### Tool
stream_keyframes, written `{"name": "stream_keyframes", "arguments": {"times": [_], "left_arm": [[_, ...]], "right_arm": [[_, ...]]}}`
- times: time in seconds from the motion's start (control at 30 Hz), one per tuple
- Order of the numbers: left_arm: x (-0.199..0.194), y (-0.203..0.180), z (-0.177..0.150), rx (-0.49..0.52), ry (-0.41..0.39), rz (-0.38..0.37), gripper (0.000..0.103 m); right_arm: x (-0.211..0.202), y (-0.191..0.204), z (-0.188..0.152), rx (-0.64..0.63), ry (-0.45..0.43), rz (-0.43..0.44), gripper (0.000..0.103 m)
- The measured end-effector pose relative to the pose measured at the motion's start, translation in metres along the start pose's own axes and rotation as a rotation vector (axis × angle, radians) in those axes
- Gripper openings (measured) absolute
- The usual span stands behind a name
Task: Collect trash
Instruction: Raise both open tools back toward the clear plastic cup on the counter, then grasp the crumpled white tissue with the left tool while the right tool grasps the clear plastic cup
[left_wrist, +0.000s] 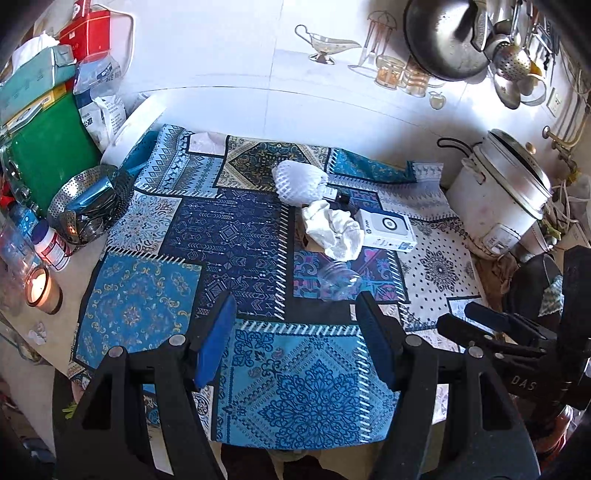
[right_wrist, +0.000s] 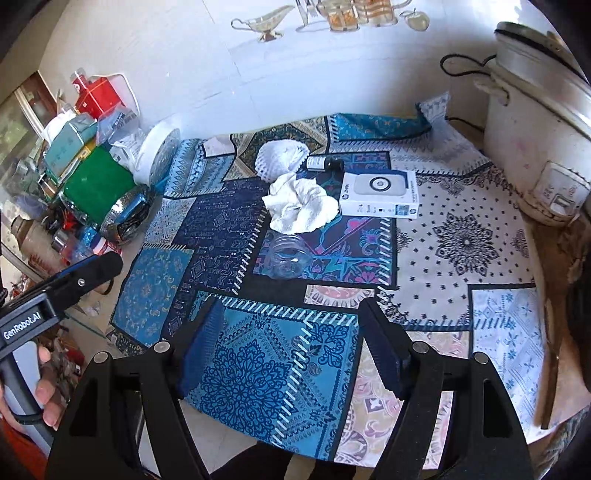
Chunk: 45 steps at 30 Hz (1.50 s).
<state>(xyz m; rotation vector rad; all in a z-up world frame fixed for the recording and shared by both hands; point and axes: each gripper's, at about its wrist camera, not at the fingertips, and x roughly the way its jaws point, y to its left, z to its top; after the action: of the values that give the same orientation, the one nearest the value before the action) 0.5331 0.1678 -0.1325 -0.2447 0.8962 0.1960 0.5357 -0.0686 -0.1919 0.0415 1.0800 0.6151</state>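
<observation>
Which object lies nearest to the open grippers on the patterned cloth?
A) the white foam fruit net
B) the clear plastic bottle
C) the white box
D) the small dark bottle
B: the clear plastic bottle lies just ahead of the right gripper, closer than the crumpled tissue behind it.

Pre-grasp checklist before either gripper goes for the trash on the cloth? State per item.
1. Left gripper jaws open and empty: ok.
2. Right gripper jaws open and empty: ok.
3. Trash in view: crumpled tissue, clear plastic bottle, foam fruit net, white box, small dark bottle: ok.
4. Clear plastic bottle lies apart from the rest, nearest both grippers, free path: ok.
5. Crumpled tissue free of neighbours: not ok, it overlaps the white box edge and sits against the foam fruit net.
6. Bin or bag for the trash in view: not ok, none visible.
</observation>
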Motion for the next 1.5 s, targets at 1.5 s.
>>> {"name": "stream_keyframes", "arguments": {"times": [1.5], "left_arm": [[0.279, -0.046, 0.097, 0.169, 0.365, -0.310, 0.040]], "right_arm": [[0.069, -0.080, 0.021, 0.401, 0.069, -0.215, 0.055]]}}
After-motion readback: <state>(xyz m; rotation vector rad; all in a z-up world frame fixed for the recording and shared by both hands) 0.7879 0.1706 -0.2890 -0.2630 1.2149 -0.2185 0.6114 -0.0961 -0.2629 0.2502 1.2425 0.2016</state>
